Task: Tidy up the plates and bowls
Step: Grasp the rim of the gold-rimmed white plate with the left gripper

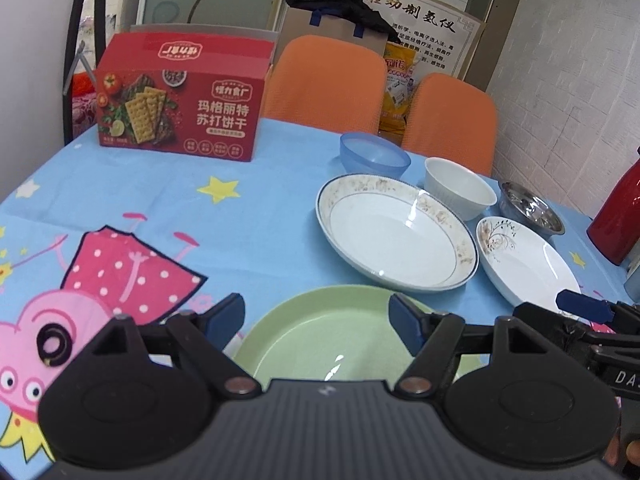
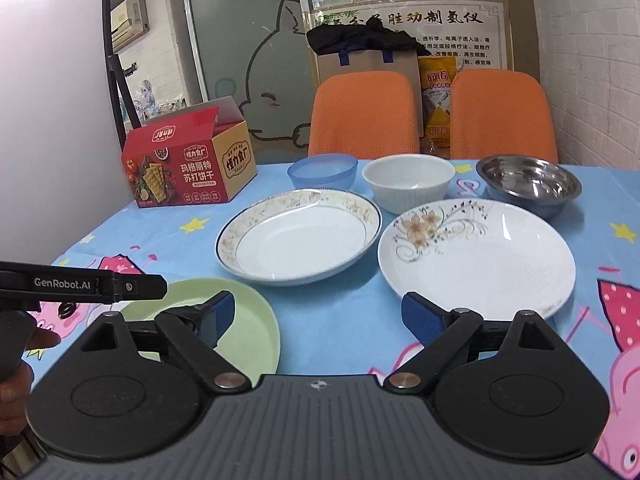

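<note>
A green plate (image 1: 320, 336) (image 2: 248, 320) lies at the table's near edge. Behind it sit a gold-rimmed white plate (image 1: 396, 232) (image 2: 300, 236) and a flower-patterned white plate (image 1: 524, 256) (image 2: 476, 256). Further back stand a blue bowl (image 1: 374, 156) (image 2: 323, 171), a white bowl (image 1: 460, 188) (image 2: 408, 182) and a steel bowl (image 1: 530, 208) (image 2: 530, 182). My left gripper (image 1: 318, 320) is open over the green plate, holding nothing. My right gripper (image 2: 320, 316) is open and empty, above the tablecloth between the green and flower plates.
A red cracker box (image 1: 180, 100) (image 2: 188, 164) stands at the back left of the blue cartoon tablecloth (image 1: 200, 220). Two orange chairs (image 2: 364, 112) stand behind the table. A red bottle (image 1: 618, 216) is at the right edge. The right gripper also shows in the left wrist view (image 1: 588, 308).
</note>
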The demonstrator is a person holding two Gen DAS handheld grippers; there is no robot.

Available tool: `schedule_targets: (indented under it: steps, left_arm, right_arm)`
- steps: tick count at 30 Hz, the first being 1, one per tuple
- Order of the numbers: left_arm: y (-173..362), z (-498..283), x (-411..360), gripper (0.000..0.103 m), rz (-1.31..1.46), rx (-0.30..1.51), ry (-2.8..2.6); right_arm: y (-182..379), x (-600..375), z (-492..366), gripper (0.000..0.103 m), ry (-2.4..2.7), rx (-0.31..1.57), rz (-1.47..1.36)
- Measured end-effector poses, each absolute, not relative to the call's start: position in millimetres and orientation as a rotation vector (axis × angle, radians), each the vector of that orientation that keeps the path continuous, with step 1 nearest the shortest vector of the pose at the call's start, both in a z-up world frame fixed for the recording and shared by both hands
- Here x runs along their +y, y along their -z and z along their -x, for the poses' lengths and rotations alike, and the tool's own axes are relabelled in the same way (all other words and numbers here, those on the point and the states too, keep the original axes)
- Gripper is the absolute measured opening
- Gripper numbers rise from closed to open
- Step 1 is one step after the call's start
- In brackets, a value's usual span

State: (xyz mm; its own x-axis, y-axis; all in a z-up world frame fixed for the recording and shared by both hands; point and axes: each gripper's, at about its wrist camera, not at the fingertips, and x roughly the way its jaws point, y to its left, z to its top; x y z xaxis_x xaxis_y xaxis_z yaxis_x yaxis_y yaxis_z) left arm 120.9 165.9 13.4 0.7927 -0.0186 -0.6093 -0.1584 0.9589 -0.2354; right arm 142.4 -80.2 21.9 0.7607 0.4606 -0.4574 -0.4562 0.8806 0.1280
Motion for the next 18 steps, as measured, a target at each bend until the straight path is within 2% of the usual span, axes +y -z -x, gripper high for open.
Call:
schedule_targets:
  steps: [5,10,18]
  left_arm:
    - [-18.0,-168.2,179.1,0.072,0.294,0.681,-0.032]
    - [-2.4,-215.1,192.9,0.072,0.326,0.765,-0.02]
    - [3.7,-242.6,212.3,0.071,0.326,0.765,-0.049]
  right_arm:
    - [-33.0,-66.4,-196.9,0.103,-0.516,0.503,0.034]
    - [-21.5,-48.8,-245.8,0.103,-0.548,0.573,0.063]
    - [2.6,-25.6,-290.5,0.103,-0.57,0.662,0.149]
